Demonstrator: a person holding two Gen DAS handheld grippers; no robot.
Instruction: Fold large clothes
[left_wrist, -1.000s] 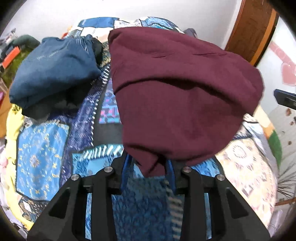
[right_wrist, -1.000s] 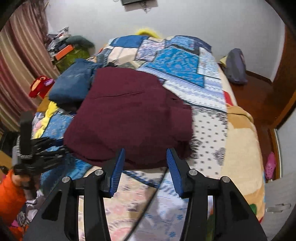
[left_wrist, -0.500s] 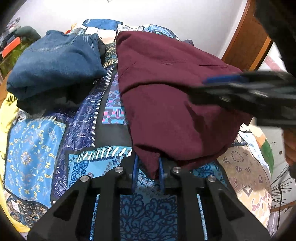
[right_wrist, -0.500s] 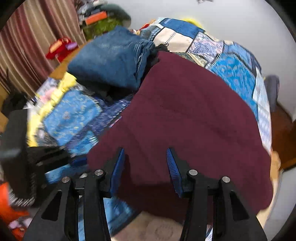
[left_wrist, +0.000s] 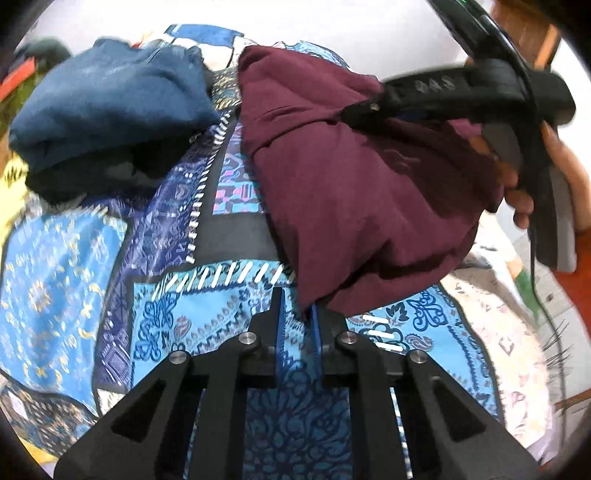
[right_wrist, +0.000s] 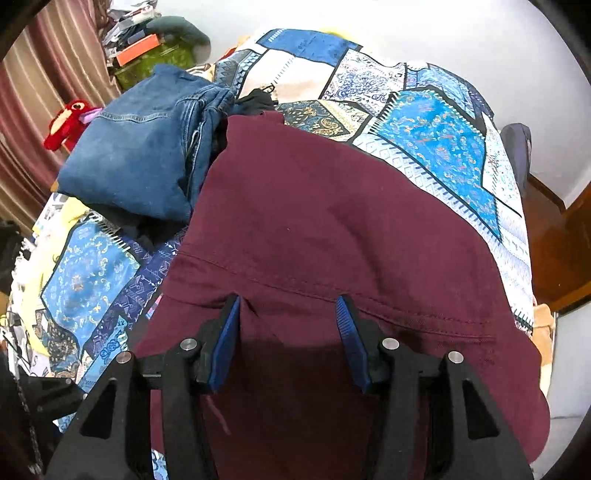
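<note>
A folded maroon garment (left_wrist: 354, 177) lies on the patchwork bed cover (left_wrist: 74, 280); it also fills the right wrist view (right_wrist: 332, 240). My left gripper (left_wrist: 297, 314) stands at the garment's near corner, its jaws narrowed, the cloth's tip touching the right finger. My right gripper (right_wrist: 288, 325) is open above the middle of the garment near a seam, with nothing between its fingers. It shows from the side in the left wrist view (left_wrist: 373, 107), resting on the maroon cloth.
A stack of folded blue jeans (right_wrist: 147, 147) over dark clothes lies left of the garment, also in the left wrist view (left_wrist: 110, 99). A red toy (right_wrist: 66, 122) and boxes (right_wrist: 144, 51) sit beyond. Wooden floor (right_wrist: 554, 236) lies right of the bed.
My right gripper moved from the bed's near edge over onto the garment. My left gripper's jaws narrowed around the garment's near corner, and it moved slightly closer to the bed.
</note>
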